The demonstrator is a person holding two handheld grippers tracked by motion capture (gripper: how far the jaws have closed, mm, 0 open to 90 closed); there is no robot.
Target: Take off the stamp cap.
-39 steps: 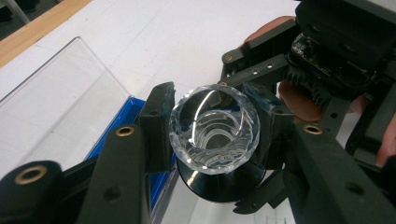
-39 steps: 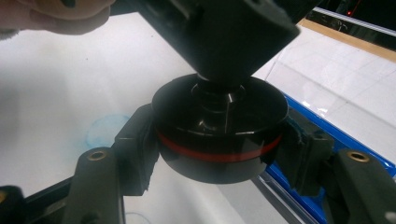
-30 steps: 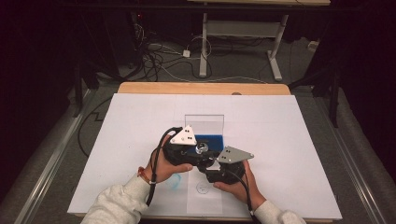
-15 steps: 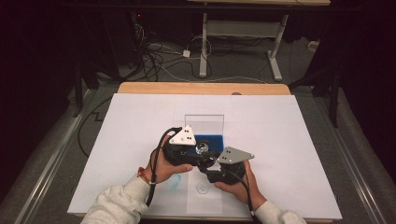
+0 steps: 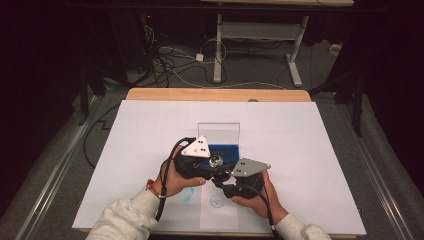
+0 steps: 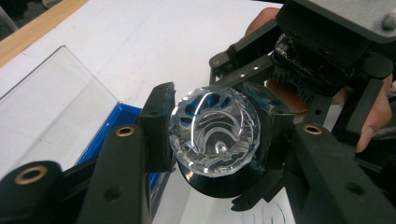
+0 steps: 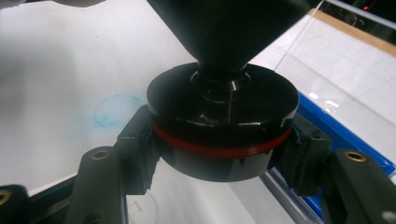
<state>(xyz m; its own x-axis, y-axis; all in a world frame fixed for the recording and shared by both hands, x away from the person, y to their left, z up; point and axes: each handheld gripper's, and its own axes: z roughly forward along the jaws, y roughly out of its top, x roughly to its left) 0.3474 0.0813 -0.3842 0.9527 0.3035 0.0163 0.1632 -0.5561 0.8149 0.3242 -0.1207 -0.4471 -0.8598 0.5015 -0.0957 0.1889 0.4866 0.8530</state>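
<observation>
Hands together low at centre of white sheet (image 5: 310, 150) on table, forearms in pale sleeves from bottom edge.

Left gripper (image 6: 212, 133): jaws narrow, clamped on faceted clear glass piece (image 6: 215, 136), one pad against each side, hollow of glass turned toward camera. Same gripper seen from above at (image 5: 212, 166), grey three-cornered plate (image 5: 197, 148) on top.

Right gripper (image 7: 219, 149): jaws clamped on round black disc (image 7: 223, 123) with red band (image 7: 219, 148) around its rim, pad on either side. Seen from above at (image 5: 225, 181), just beside left gripper, noses meeting.

Disc directly beneath glass piece in left gripper view, dark edge (image 6: 224, 184) peeking out below it; touching or just apart, could not tell.

Blue tray (image 5: 227, 151) just behind grippers, clear upright panel (image 5: 218, 131) at its far side. Faint blue ring mark (image 7: 114, 111) on sheet nearby. Wooden table edge (image 5: 215, 94) along far side.
</observation>
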